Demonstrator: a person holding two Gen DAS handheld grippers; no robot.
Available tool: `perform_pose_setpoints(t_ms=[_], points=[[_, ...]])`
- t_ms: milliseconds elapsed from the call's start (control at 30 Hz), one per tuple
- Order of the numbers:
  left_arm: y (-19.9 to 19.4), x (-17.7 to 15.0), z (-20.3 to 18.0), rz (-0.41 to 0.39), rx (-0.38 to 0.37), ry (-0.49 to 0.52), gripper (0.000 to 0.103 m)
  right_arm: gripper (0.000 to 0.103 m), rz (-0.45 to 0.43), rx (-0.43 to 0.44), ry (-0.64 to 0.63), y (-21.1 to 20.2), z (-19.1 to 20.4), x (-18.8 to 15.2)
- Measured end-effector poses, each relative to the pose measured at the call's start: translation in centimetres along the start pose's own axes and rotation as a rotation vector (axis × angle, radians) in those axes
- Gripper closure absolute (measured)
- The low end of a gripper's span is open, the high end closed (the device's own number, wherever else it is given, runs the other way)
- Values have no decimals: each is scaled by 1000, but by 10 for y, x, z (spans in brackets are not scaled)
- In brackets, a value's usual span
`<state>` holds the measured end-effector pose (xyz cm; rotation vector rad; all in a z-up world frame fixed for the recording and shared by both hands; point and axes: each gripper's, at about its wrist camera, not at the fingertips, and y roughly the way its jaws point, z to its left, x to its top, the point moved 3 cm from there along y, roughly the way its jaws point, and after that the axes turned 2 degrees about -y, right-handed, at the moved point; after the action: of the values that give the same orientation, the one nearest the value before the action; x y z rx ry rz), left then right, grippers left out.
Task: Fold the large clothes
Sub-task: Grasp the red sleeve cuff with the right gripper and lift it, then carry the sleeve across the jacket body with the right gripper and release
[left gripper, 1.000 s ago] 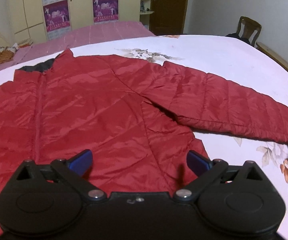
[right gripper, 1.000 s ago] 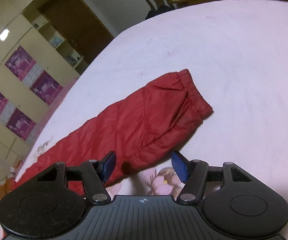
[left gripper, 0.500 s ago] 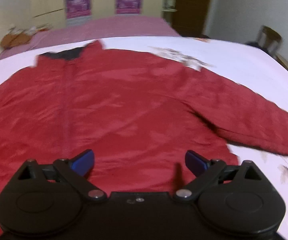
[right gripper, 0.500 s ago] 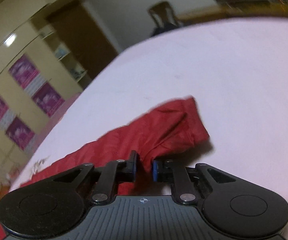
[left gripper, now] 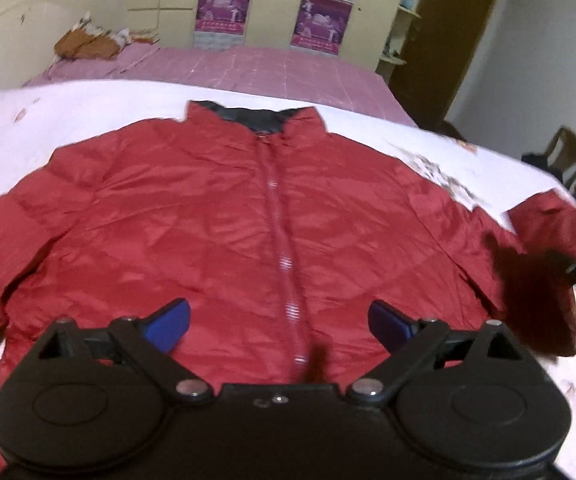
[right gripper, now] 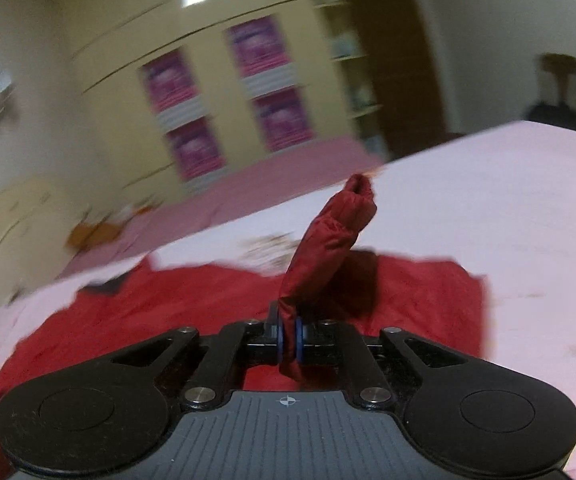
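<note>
A red quilted jacket [left gripper: 208, 232] lies front up on the white floral bed sheet [left gripper: 88, 108], its zipper [left gripper: 280, 240] closed and its dark collar [left gripper: 254, 118] at the far end. My left gripper [left gripper: 278, 322] hovers over the hem at the zipper. Its jaws stand wide and are closing, and the pads press on nothing. My right gripper [right gripper: 289, 340] is shut on the jacket's sleeve [right gripper: 327, 240], whose cuff stands up above the pads, over the jacket body [right gripper: 168, 312]. In the left wrist view the raised sleeve [left gripper: 547, 224] is at the right, with a dark blur beside it.
A second bed with a pink cover [left gripper: 248, 68] lies beyond the sheet, with a brown heap of cloth [left gripper: 84, 44] on it. A cream wardrobe with purple posters [left gripper: 319, 20], a brown door [left gripper: 439, 40] and a wooden chair [left gripper: 567, 156] stand at the back and right.
My right gripper has shut on the sleeve near the cuff, lifted it off the sheet and swung it towards the jacket body. My left gripper has moved along the hem to the zipper.
</note>
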<state>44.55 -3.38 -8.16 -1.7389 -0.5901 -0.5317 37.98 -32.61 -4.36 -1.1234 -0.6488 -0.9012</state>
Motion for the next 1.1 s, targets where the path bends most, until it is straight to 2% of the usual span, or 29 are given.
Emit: perform_pose_setpoints(t_ms=[67,200,400,500,600,667,700,733,767,800,867,933,1000,1067,1100], points=[[-2,2,15,-6,-16,-18,17,98,41,55,-60,7,34,-11],[-8,8,44,-18,-42,-50,17,98,120,155,-188,20,100,-42],[-19,7,76,-15,-80,-74,17,98,222,256,-277,48,191,-82],[-21,7,85,-13,-95,-80,16,98,269,300,-317,61,219,-101],[-19,7,89,-3,-112,-82,13,97,305,307,-365,80,227,-112],[-19,7,90,-2,-122,-80,12,76,288,293,-394,77,234,-114],[-17,8,89,-4,-130,-80,11,45,270,299,-395,71,236,-112],[-16,8,88,-3,-135,-79,10,26,236,295,-399,65,236,-109],[-13,9,85,3,-140,-77,10,25,204,298,-412,56,235,-106],[-8,10,83,11,-148,-77,10,25,196,297,-415,59,234,-98],[5,9,79,35,-160,-78,11,33,184,296,-371,64,220,-84],[19,9,75,67,-140,-67,19,63,172,278,-324,58,201,-71],[32,9,71,82,-107,-33,30,83,146,245,-272,49,177,-57],[42,9,66,88,-87,2,39,85,123,183,-211,42,151,-47],[46,9,63,80,-95,17,56,85,113,157,-170,39,137,-43]])
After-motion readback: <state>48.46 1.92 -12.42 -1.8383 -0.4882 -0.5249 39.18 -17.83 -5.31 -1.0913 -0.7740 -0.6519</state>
